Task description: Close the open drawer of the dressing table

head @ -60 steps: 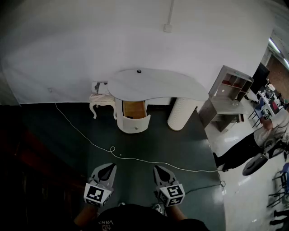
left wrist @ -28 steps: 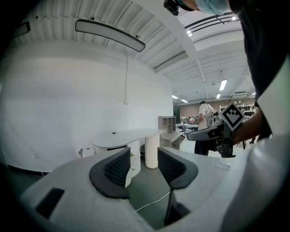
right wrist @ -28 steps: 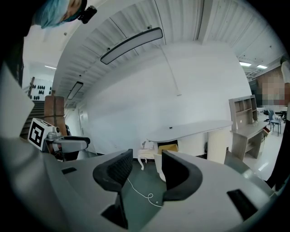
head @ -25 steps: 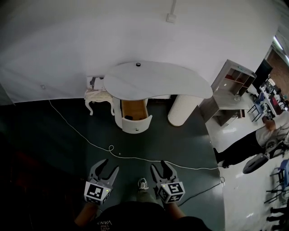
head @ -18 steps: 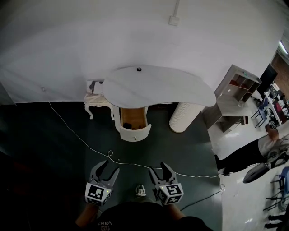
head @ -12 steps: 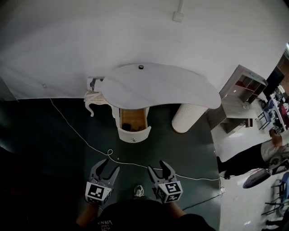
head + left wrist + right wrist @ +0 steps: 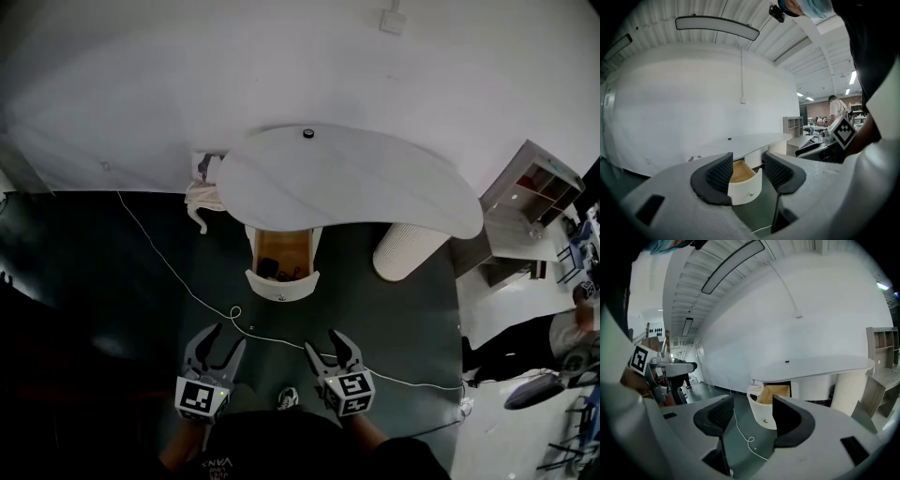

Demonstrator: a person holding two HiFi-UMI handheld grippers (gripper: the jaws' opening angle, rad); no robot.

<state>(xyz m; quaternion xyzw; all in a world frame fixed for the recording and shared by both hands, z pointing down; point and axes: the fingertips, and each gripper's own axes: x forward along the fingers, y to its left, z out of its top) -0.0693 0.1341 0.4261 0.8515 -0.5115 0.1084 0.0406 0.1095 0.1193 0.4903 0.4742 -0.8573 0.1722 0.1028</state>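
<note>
The white dressing table (image 7: pixel 356 183) stands against the wall, its curved tabletop over an open drawer (image 7: pixel 282 280). The drawer has a rounded white front, a small knob and a wooden inside with dark items in it. Both grippers hang over the dark floor, well short of the drawer. My left gripper (image 7: pixel 225 339) is open and empty. My right gripper (image 7: pixel 325 342) is open and empty too. In the left gripper view the drawer (image 7: pixel 746 186) shows between the jaws of the left gripper (image 7: pixel 747 171). The right gripper (image 7: pixel 753 414) frames the drawer (image 7: pixel 764 423) likewise.
A white cable (image 7: pixel 178 277) runs across the dark floor in front of the drawer. A small white stool (image 7: pixel 203 199) stands left of the table, its ribbed leg (image 7: pixel 408 251) to the right. A grey shelf unit (image 7: pixel 530 202) and a person (image 7: pixel 553 333) are far right.
I have come closer to the dressing table, so the drawer is nearer and larger. Both grippers' jaws, shut in the earliest frame, now stand open.
</note>
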